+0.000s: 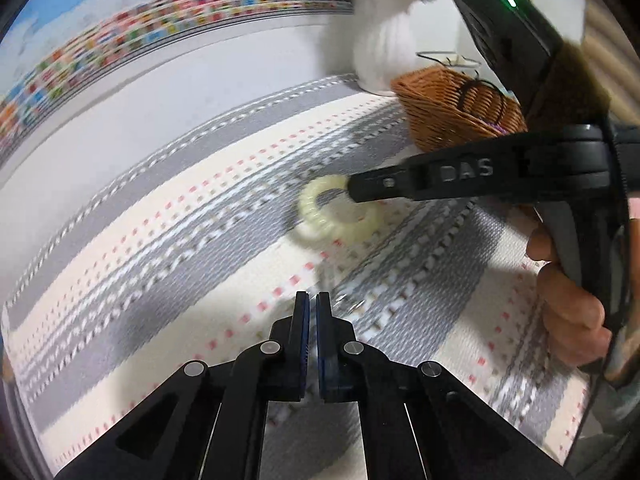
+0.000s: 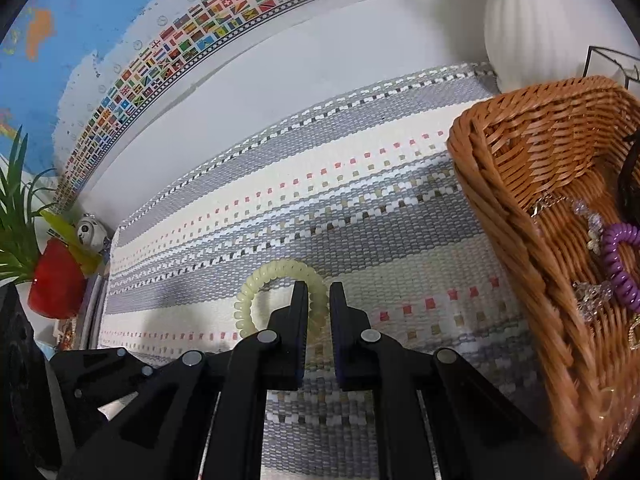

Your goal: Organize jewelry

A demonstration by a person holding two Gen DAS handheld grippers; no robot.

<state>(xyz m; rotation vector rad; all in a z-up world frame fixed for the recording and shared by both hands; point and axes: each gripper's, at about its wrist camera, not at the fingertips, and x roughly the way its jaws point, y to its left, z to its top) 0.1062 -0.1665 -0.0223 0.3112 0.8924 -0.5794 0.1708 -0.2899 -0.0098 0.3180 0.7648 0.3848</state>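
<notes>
1. Pale yellow coiled plastic hair tie (image 2: 280, 300), ring-shaped, ribbed like a telephone cord. It lies flat on the mat, near the basket. In your right wrist view the left finger of your right gripper (image 2: 319, 300) crosses its right arc, so the coil sits at that finger rather than clearly between the 2 pads. Those fingers stand narrowly apart, and you cannot tell from either view whether they pinch the coil. In the left wrist view the tip of that gripper meets the ring's upper right edge (image 1: 320, 216).

2. Woven mat (image 2: 360, 208), flat textile, banded grey and cream, with rows of small pink, olive and black squares. It covers the worktop.

3. Brown wicker basket (image 2: 520, 168), oblong, tightly plaited sides. It holds a purple coiled hair tie (image 2: 618, 264), clear faceted beads (image 2: 588, 220) and a black band, the last only partly seen.

4. Your left gripper (image 1: 312, 308), black with blue pads: fingers closed together with nothing between them, above the mat and short of the yellow coil.

5. Your right gripper body, black moulded plastic, raised letters "DAS" (image 1: 466, 170) readable; a green light (image 1: 510, 0) glows on the unit above it. Your hand (image 1: 568, 300) wraps its handle.

6. White ribbed vase (image 2: 528, 28), glossy, behind the basket.

7. Flag-bordered world map (image 2: 200, 32) on the wall; its print is too small to read.
</notes>
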